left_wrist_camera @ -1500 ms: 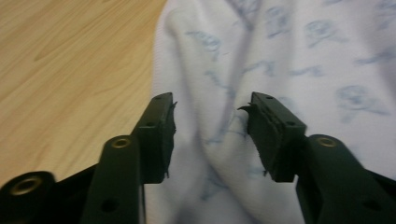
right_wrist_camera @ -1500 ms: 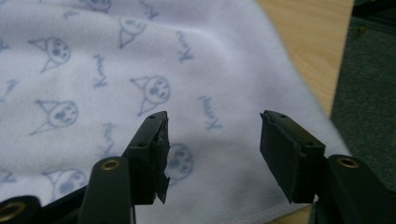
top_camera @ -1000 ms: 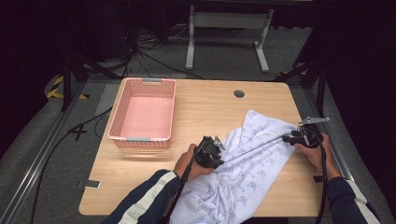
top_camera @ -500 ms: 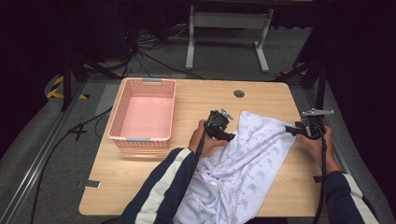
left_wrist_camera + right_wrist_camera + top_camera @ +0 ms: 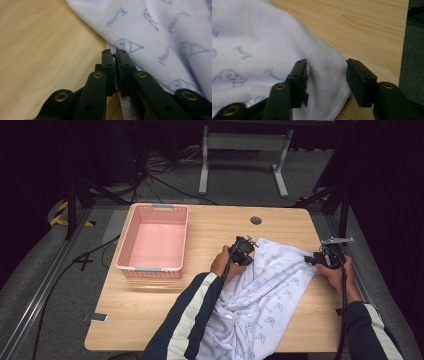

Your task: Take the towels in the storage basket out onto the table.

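A white cloth with a pale blue print lies rumpled on the wooden table and hangs off its near edge. My left gripper is at the cloth's far left corner. In the left gripper view its jaws stand shut with the cloth's hem pinched between them. My right gripper is at the far right corner. Its jaws have just been closing but still stand apart, with the cloth's corner lying between them; the right pad is clear of the fabric.
An empty pink plastic basket stands at the table's left. A round cable hole sits near the far edge, and a small flat object lies at the front left corner. Bare wood lies beyond the right corner.
My left gripper has travelled from the cloth's near left side up to its far left corner and closed on the hem. The right gripper's jaws have narrowed around the other corner.
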